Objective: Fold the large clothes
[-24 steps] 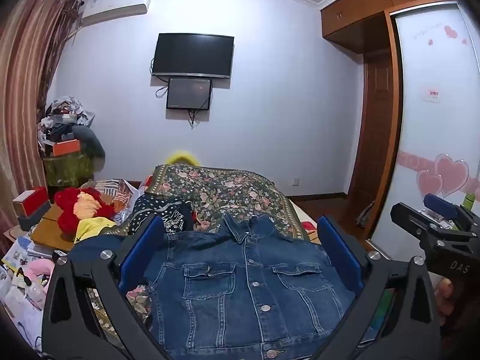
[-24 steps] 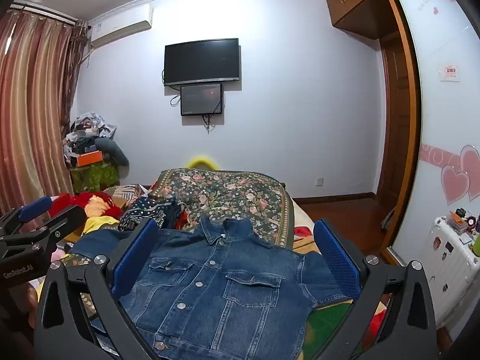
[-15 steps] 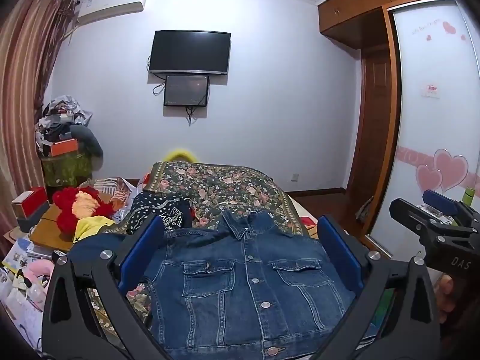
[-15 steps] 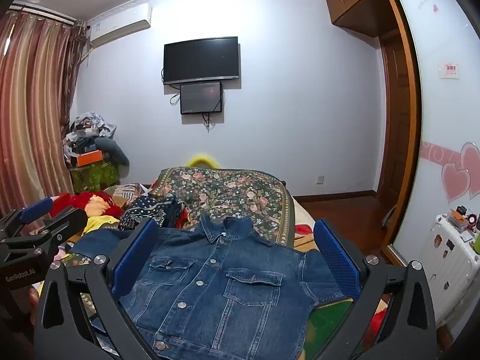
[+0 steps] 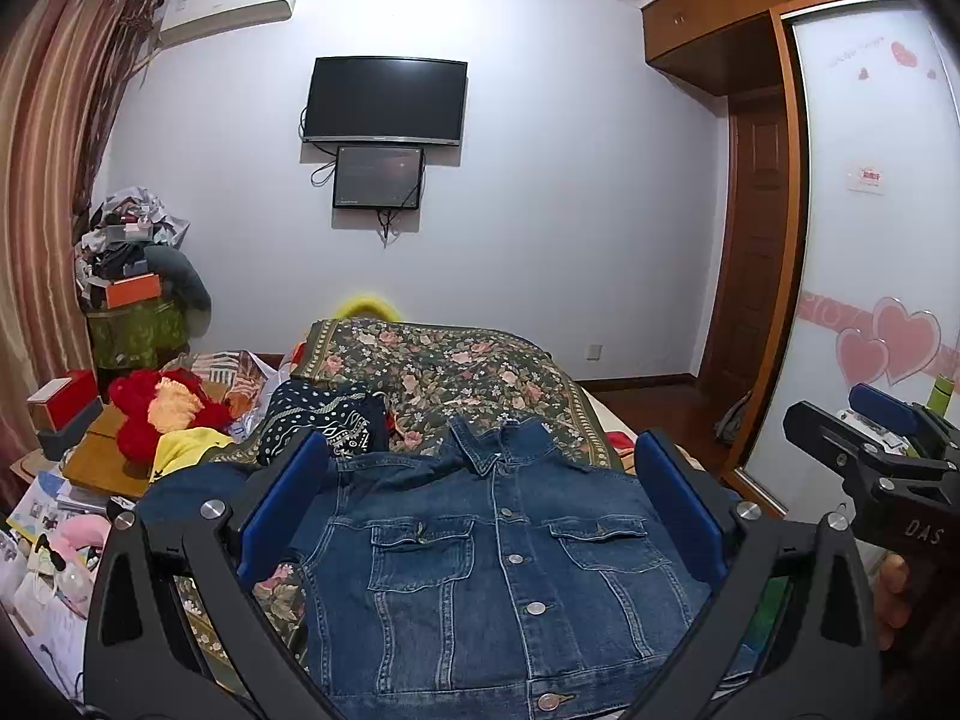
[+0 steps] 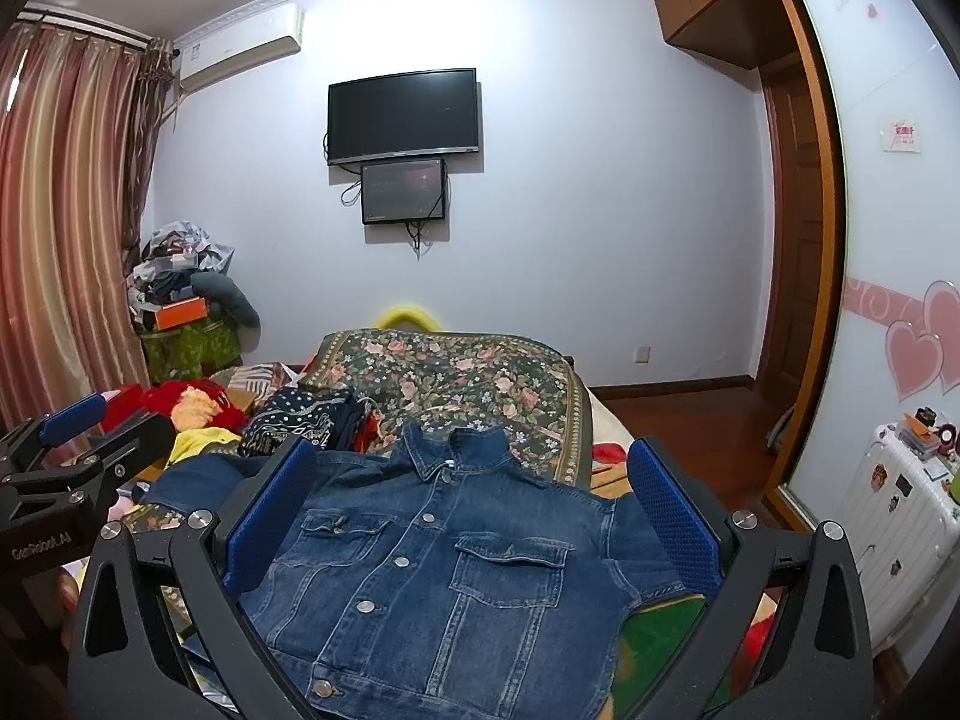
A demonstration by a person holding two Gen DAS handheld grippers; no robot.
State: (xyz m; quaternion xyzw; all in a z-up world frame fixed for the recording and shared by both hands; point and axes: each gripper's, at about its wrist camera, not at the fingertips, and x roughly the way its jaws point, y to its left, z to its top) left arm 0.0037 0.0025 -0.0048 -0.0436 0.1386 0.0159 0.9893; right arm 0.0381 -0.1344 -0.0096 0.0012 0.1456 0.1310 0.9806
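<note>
The left gripper [image 5: 480, 516] is wide open, with its two blue pads far apart and nothing between them. The right gripper [image 6: 468, 516] is wide open too and holds nothing. Both hang above the bed, near each other, side by side. In the left view the right gripper shows at the right edge, and in the right view the left gripper shows at the left edge. Just under them lies the denim jacket [image 5: 504, 576]. It is blue, lies flat on its back with the front up, and its buttons are done up. Its collar points away toward the far wall, and one sleeve [image 5: 192, 492] sticks out to the left. The jacket rests on the flowery blanket [image 5: 444, 366] that covers the bed. To the left of the jacket is a dark cloth with white dots [image 5: 318, 414], then a yellow thing and a fluffy red toy [image 5: 150, 414]. A white suitcase [image 6: 894, 528] with stickers stands to the right of the bed. Farther back, in the left corner, is a pile of stuff [image 6: 180, 282] beside the striped curtain [image 6: 66, 210]. On the far wall hang a black TV [image 6: 403, 114] and a smaller screen [image 6: 403, 191] right under it. High up on the left is a white air conditioner [image 6: 240, 48].
</note>
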